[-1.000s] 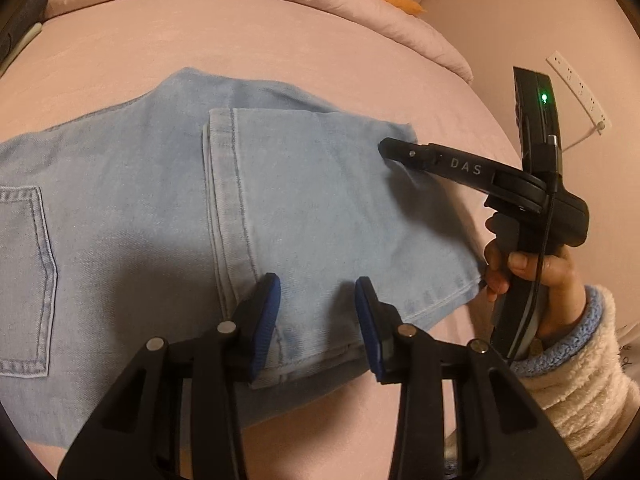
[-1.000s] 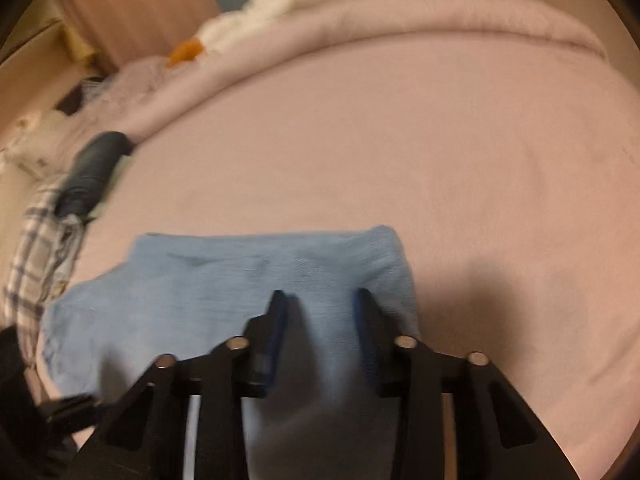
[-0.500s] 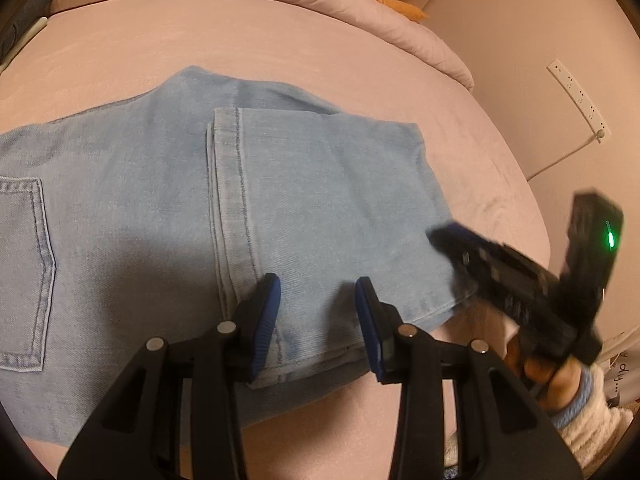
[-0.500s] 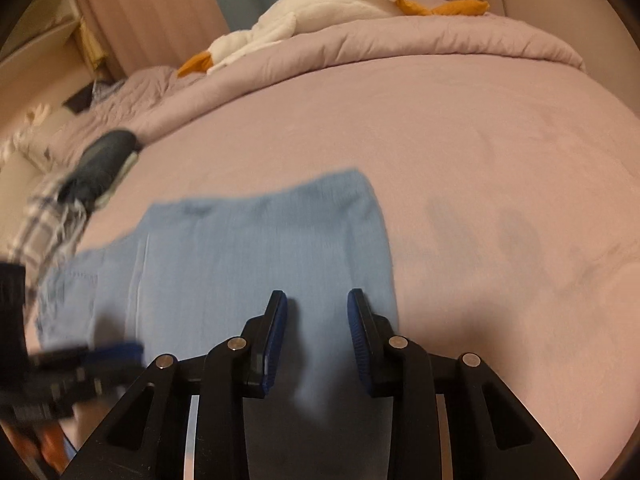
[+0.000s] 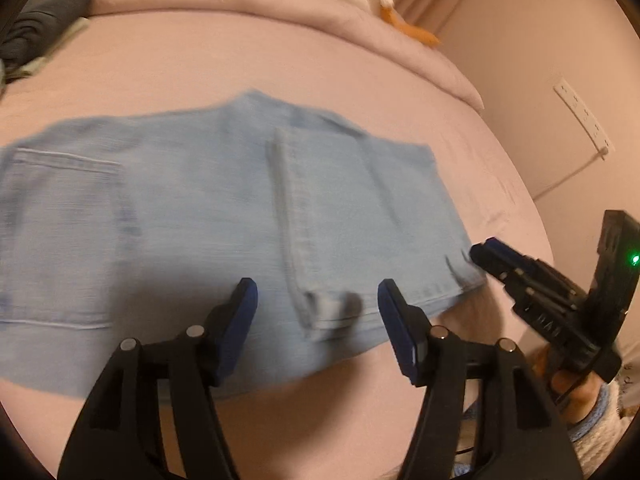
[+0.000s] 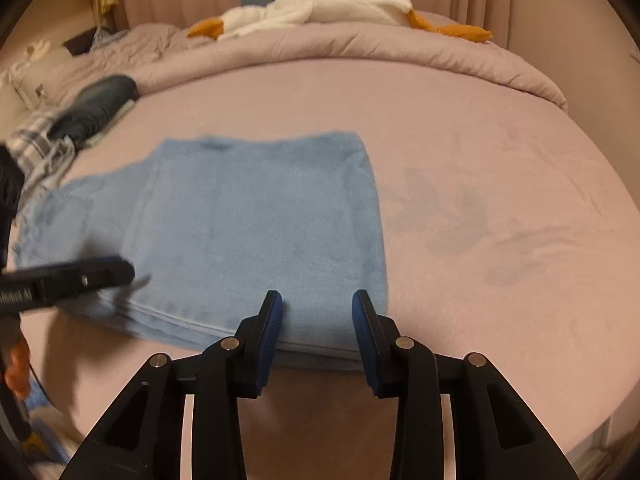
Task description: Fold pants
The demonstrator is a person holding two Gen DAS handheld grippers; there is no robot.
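Light blue jeans [image 5: 208,216] lie flat on the pink bed, the legs folded over so a hem edge runs across the middle; they also show in the right wrist view [image 6: 256,232]. My left gripper [image 5: 318,300] is open and empty, just above the near edge of the jeans. My right gripper [image 6: 316,312] is open and empty at the near right corner of the fold. The right gripper also shows in the left wrist view [image 5: 532,284], beside the jeans' right corner. The left gripper's finger shows at the left of the right wrist view [image 6: 68,276].
A rolled pink duvet [image 6: 360,52] with a white goose plush [image 6: 328,4] lies along the far side of the bed. Dark and plaid clothes [image 6: 76,120] are piled at the far left. A wall with a power strip [image 5: 584,120] stands on the right.
The left gripper has opened wider and pulled back, so more of the jeans shows. The right gripper has drawn back from over the fold to the near right corner.
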